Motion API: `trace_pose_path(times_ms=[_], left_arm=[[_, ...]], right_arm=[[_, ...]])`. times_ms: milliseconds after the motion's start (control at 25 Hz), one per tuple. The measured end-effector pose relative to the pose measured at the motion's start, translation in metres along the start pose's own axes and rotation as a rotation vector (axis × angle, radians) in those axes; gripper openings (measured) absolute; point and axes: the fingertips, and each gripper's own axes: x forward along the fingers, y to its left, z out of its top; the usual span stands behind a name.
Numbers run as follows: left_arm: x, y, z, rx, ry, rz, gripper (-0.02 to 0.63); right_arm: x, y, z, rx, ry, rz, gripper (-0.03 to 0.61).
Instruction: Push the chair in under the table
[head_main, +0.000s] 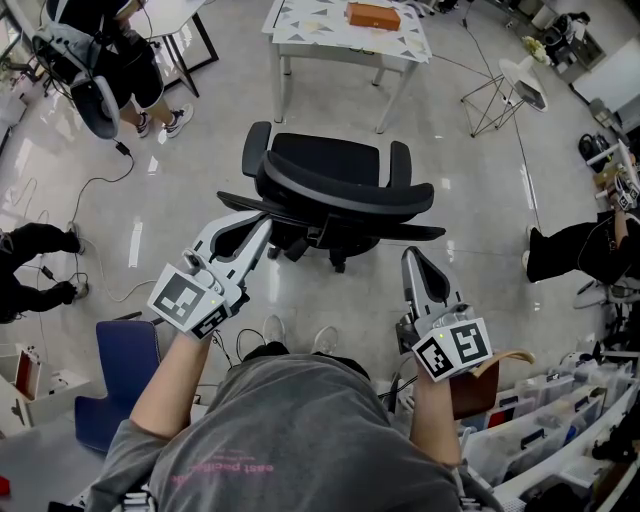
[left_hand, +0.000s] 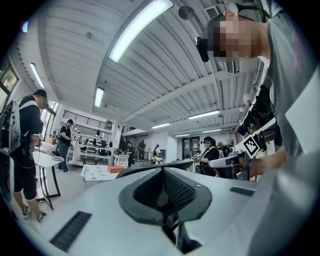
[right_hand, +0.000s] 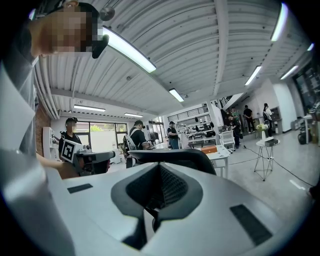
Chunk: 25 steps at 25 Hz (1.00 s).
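Note:
A black office chair (head_main: 330, 190) stands on the grey floor with its back towards me. A little beyond it is a white table (head_main: 345, 45) with an orange box (head_main: 373, 15) on top. My left gripper (head_main: 263, 224) is shut, its tip at the left end of the chair's backrest. My right gripper (head_main: 411, 254) is shut too, just behind the backrest's right end; I cannot tell if it touches. In the left gripper view the shut gripper (left_hand: 162, 170) points level at the chair's top edge (left_hand: 150, 166). The right gripper (right_hand: 160, 165) faces the backrest (right_hand: 175, 155) likewise.
A person (head_main: 110, 60) stands at the far left by another table. Others sit at the left (head_main: 35, 265) and right (head_main: 580, 245). A blue chair (head_main: 115, 385) is close on my left and storage bins (head_main: 560, 420) on my right. A small wire-legged stand (head_main: 520, 85) stands right of the table.

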Motion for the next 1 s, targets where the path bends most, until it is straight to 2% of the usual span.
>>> trace_pose_path(times_ms=[200, 640, 1000], left_arm=[[0.000, 0.000, -0.002, -0.001, -0.002, 0.001, 0.012], [0.003, 0.001, -0.004, -0.002, 0.008, 0.005, 0.085], [0.004, 0.005, -0.007, -0.008, 0.018, 0.022, 0.128]], right_arm=[[0.000, -0.002, -0.002, -0.003, 0.006, -0.006, 0.005], [0.001, -0.008, -0.002, -0.009, 0.008, -0.033, 0.008], [0.001, -0.013, -0.003, 0.000, 0.012, -0.051, 0.078]])
